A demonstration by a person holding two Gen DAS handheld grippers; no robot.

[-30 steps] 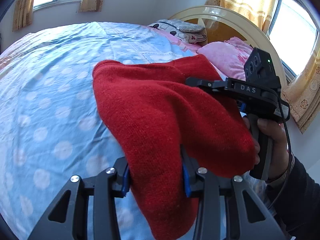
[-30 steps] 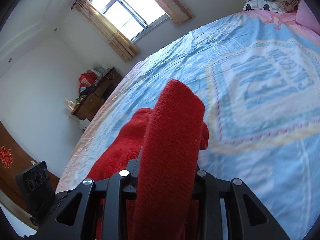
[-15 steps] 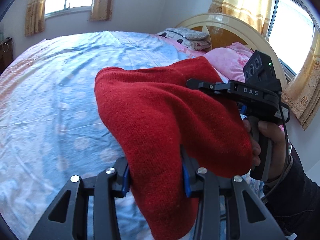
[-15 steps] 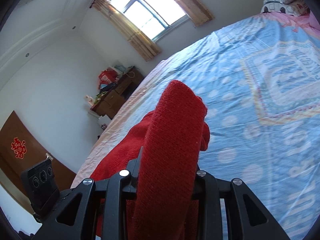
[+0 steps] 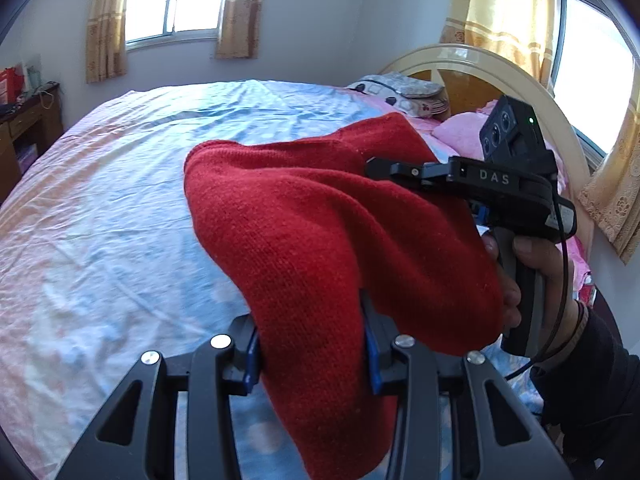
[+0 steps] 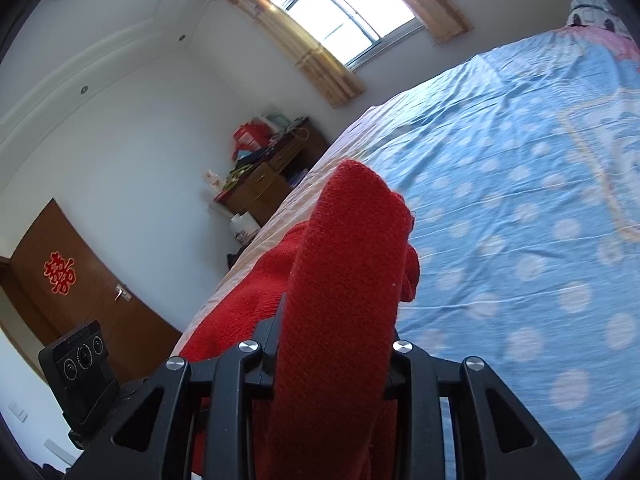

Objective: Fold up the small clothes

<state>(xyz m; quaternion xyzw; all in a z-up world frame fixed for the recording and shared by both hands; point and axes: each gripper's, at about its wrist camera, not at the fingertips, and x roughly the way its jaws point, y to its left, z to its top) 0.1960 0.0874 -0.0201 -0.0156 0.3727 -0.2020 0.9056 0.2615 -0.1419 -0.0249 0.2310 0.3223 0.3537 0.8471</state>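
Blue polka-dot bed sheet (image 5: 120, 184) fills the middle of both views, with a curved cream headboard (image 5: 500, 68) at the upper right of the left wrist view and a curtained window (image 6: 344, 8) at the top of the right wrist view. A red knitted garment (image 5: 304, 216) hangs in the air above the sheet, stretched between 2 grippers. The left gripper (image 5: 312, 354) at the bottom centre of its view is clenched on a thick fold of the knit, blue pads pressing both sides. The right gripper (image 6: 334, 354) likewise grips a rolled band of the same garment (image 6: 344, 248), which rises up the middle of its frame. A hand (image 5: 532, 276) in a dark sleeve holds the right gripper's handle at the right edge. A cluttered wooden dresser (image 6: 264, 184) stands against the wall at centre left, and a brown door (image 6: 72, 292) sits lower left.
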